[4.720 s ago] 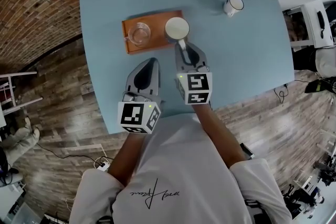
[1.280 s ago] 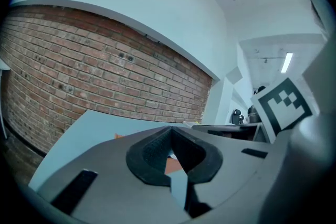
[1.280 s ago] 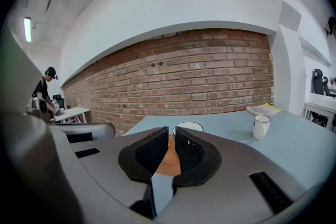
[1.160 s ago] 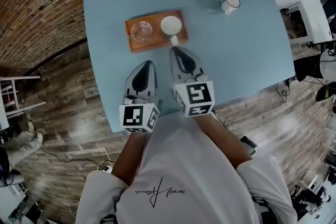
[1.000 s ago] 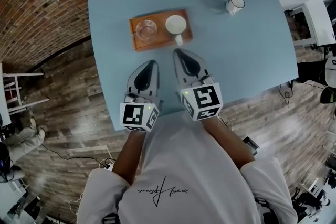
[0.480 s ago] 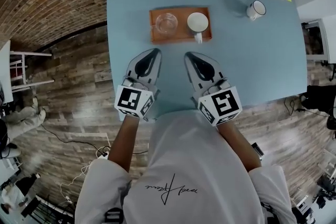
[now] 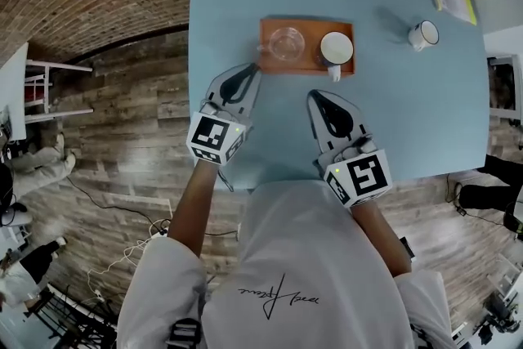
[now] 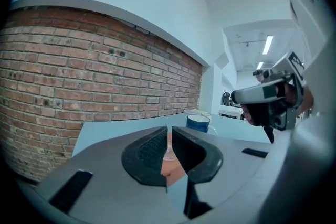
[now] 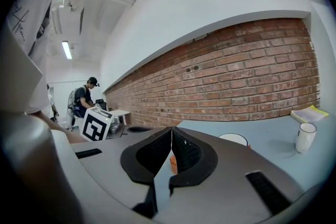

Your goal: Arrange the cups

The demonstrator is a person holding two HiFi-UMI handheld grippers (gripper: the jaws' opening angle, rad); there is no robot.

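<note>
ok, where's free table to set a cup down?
Bare table right of the right gripper, nearer than the lone mug; also the far strip beyond the tray. Crowded: the tray holds the glass and white mug, with the left gripper by its near left corner.

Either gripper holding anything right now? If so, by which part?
Nothing is held. The left gripper and right gripper both have their jaws shut on nothing; the glass cup and white mug sit free on the tray.

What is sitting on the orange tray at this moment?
On the orange tray stand a clear glass cup, at its left end, and a white mug, at its right. The tray's surface beneath them is covered. A second mug stands off it, on the table.
</note>
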